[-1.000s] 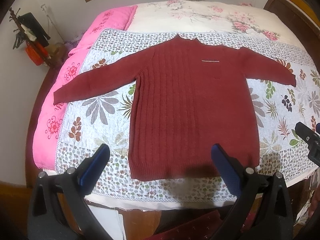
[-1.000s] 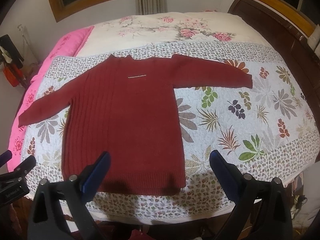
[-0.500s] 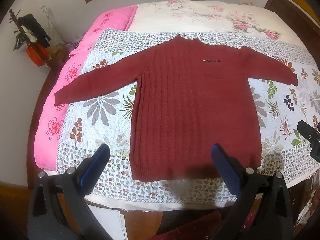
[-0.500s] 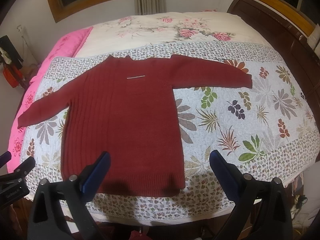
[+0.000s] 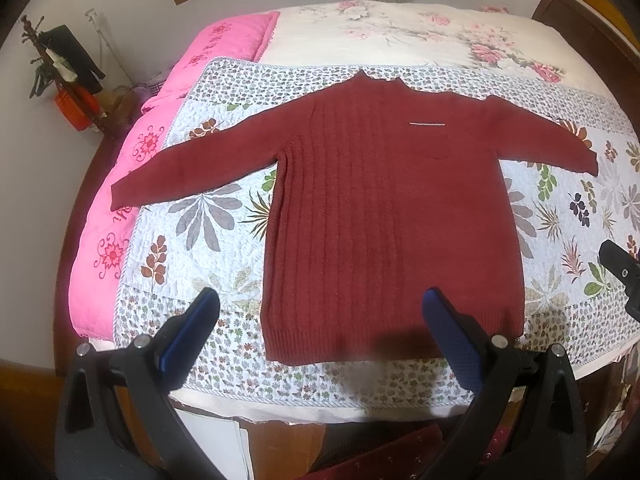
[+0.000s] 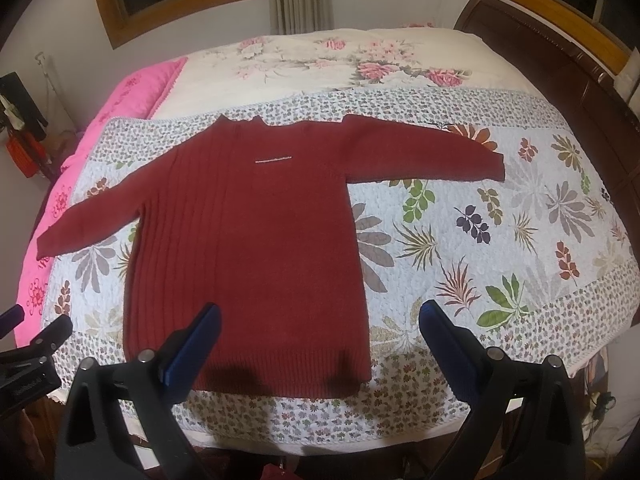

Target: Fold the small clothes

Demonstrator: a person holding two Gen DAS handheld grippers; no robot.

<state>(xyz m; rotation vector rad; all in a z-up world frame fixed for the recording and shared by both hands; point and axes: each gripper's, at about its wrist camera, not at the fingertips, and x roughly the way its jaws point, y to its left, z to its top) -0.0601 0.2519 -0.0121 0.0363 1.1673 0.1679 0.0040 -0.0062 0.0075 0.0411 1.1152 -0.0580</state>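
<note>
— Little has shifted since the earlier frames: both grippers sit a touch nearer the bed's near edge, and the sweater [image 5: 392, 216] has not moved.

— Why does it lie like that?

— It is spread flat on the quilt [image 6: 500, 240], hem toward the near edge and sleeves stretched toward the side edges, probably so the folds come out straight.

— And the grippers?

— The left gripper [image 5: 320, 312] and right gripper [image 6: 320, 324] hover over the hem, jaws wide apart, holding nothing.

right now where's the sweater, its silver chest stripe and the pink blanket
sweater [image 5: 384, 216], left wrist view, middle of the body
silver chest stripe [image 6: 274, 159], right wrist view, stripe's centre
pink blanket [image 5: 120, 216], left wrist view, side edge
</note>
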